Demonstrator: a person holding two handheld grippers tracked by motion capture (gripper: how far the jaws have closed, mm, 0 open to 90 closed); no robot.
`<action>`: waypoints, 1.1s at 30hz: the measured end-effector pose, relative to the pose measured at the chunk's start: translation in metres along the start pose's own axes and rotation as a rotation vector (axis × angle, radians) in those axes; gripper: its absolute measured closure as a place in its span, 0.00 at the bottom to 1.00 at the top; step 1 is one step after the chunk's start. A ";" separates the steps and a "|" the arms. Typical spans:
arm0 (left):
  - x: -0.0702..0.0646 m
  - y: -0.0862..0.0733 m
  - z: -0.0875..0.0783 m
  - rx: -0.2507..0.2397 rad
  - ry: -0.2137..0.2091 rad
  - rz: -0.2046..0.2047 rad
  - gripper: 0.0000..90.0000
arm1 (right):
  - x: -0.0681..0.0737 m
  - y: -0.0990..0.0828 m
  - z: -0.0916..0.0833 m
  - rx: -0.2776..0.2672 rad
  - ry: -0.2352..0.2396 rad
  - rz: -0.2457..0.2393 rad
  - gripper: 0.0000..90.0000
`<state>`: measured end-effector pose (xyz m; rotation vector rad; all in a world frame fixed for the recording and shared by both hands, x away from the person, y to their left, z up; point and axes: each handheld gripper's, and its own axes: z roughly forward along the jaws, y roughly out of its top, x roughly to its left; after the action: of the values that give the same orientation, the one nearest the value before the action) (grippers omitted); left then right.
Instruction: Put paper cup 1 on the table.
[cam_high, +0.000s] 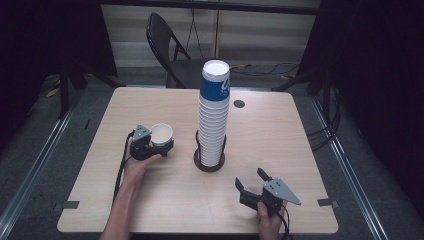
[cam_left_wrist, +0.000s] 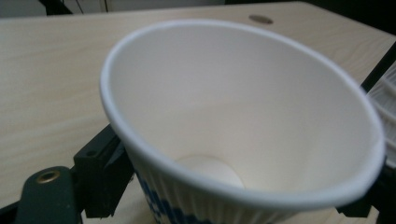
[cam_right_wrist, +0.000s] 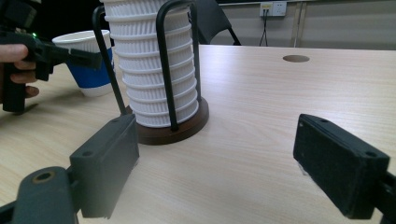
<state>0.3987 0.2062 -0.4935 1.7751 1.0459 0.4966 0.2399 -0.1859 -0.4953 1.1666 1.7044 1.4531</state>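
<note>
Between left fingers (cam_high: 161, 148), paper cup (cam_high: 161, 133) stands upright.

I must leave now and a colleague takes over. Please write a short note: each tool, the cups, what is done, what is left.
Left tool: shut on one cup, upright, at the table, left of the stack.
Right tool: open, empty, near the front edge on the right.
Stack: stands in its holder at the table's middle.
Done: one cup is apart from the stack.
Left: probably release this cup, then go on with the stack.
</note>
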 end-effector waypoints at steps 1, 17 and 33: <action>0.000 -0.001 0.000 0.014 0.005 -0.003 0.18 | 0.000 0.000 0.000 0.000 0.001 0.001 0.15; -0.008 -0.006 -0.026 0.000 0.057 -0.007 0.18 | -0.001 0.000 0.000 0.008 0.012 0.002 0.15; -0.017 0.006 -0.069 -0.152 0.033 -0.075 0.24 | 0.000 0.000 0.001 0.013 0.013 -0.004 0.15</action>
<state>0.3420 0.2284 -0.4563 1.5933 1.0652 0.5453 0.2407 -0.1855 -0.4951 1.1624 1.7264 1.4516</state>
